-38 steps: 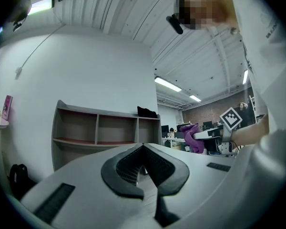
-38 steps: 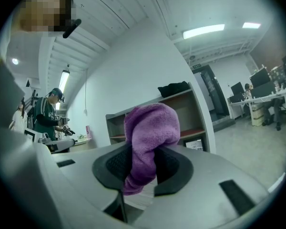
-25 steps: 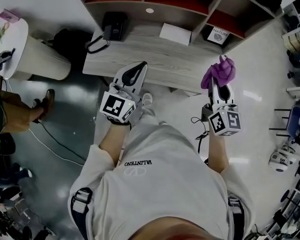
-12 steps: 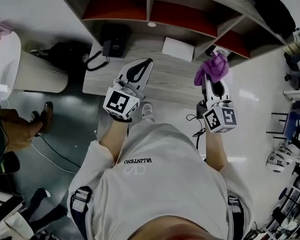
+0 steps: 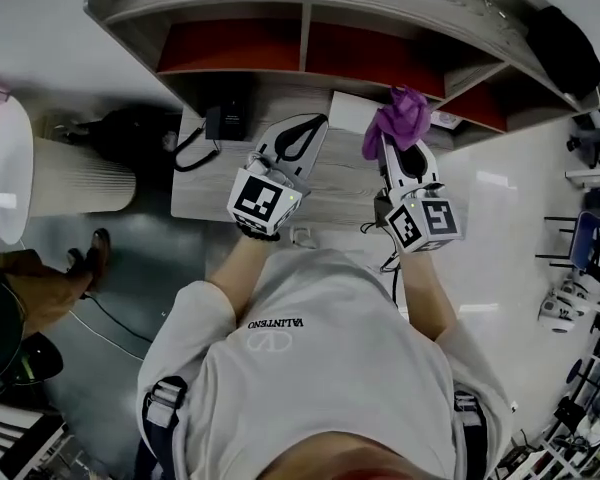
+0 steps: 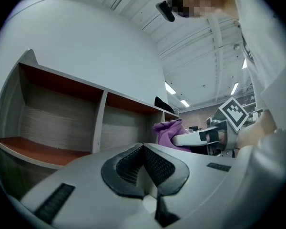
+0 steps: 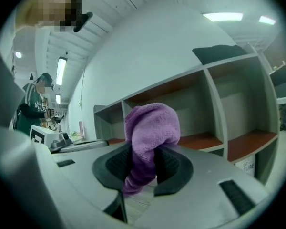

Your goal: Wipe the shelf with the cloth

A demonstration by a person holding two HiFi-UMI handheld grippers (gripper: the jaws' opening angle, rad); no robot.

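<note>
Right tool (image 5: 393, 146) pinches the purple cloth (image 5: 401, 116), which is bunched above its jaws at 12 o'clock over the desk (image 5: 330, 183). It is near the shelf (image 5: 305, 30), apparently not touching. Left tool (image 5: 302, 133) is pressed together and empty, at 11 o'clock. Step looks like approach, wiping not begun. Next: carry the cloth toward 12 into a compartment, press it down, sweep sideways.

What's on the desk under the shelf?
A black corded device and a flat white box lie on the desk. The purple cloth in the right gripper covers the box's right end and anything behind it.
</note>
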